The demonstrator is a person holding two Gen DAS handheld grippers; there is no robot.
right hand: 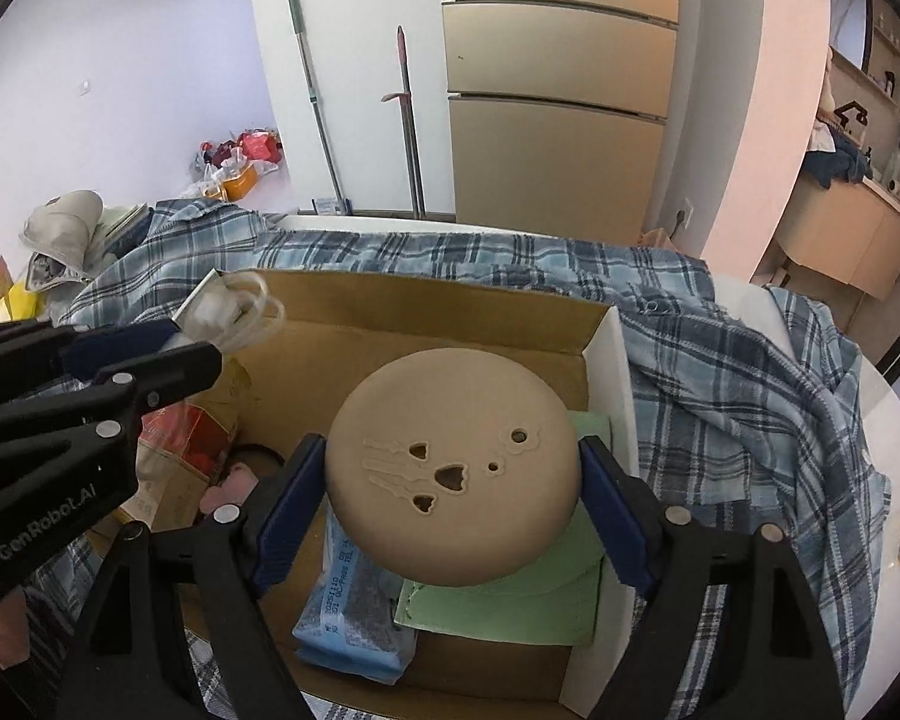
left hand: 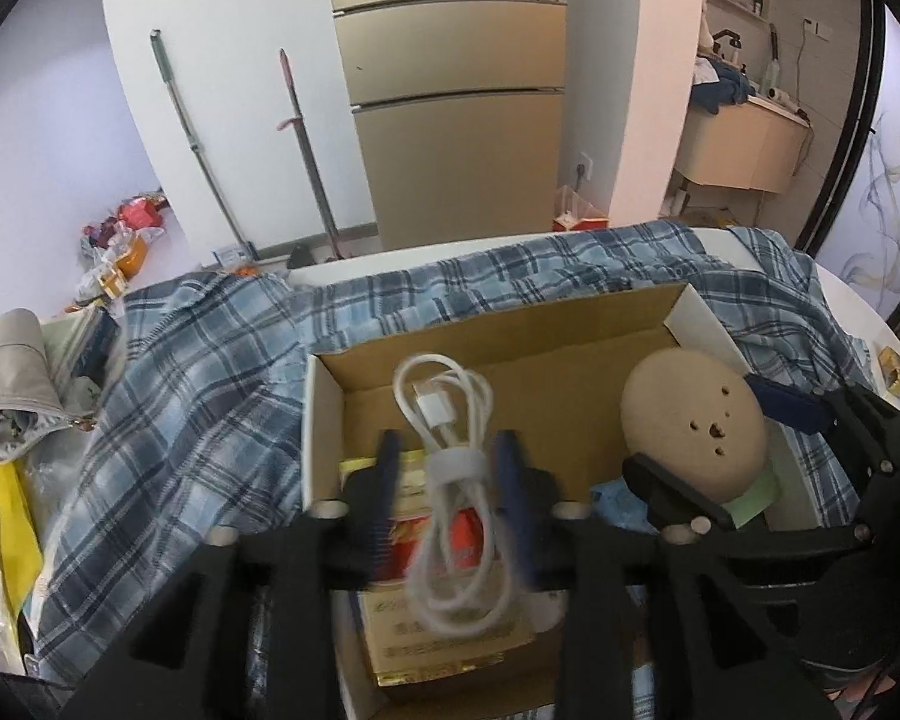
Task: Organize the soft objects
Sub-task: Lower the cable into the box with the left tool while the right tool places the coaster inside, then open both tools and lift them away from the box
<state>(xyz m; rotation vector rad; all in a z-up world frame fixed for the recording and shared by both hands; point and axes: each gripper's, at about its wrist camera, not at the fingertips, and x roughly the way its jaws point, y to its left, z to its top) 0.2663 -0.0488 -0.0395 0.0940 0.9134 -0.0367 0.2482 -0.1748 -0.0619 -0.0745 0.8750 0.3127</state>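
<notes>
My left gripper [left hand: 448,461] is shut on a coiled white cable [left hand: 450,480] bound with a strap, held above the open cardboard box [left hand: 510,330]. My right gripper [right hand: 450,474] is shut on a round tan cushion [right hand: 453,468] with cut-out holes, held over the box's right half [right hand: 606,348]. The cushion and right gripper also show in the left wrist view [left hand: 693,426]. The left gripper and cable show blurred at the left of the right wrist view [right hand: 234,312].
In the box lie a red-and-gold packet [left hand: 450,648], a blue tissue pack [right hand: 354,612] and a green cloth [right hand: 510,600]. A blue plaid shirt [right hand: 720,372] lies around the box on a white table. A grey pouch [left hand: 12,366] sits at the left.
</notes>
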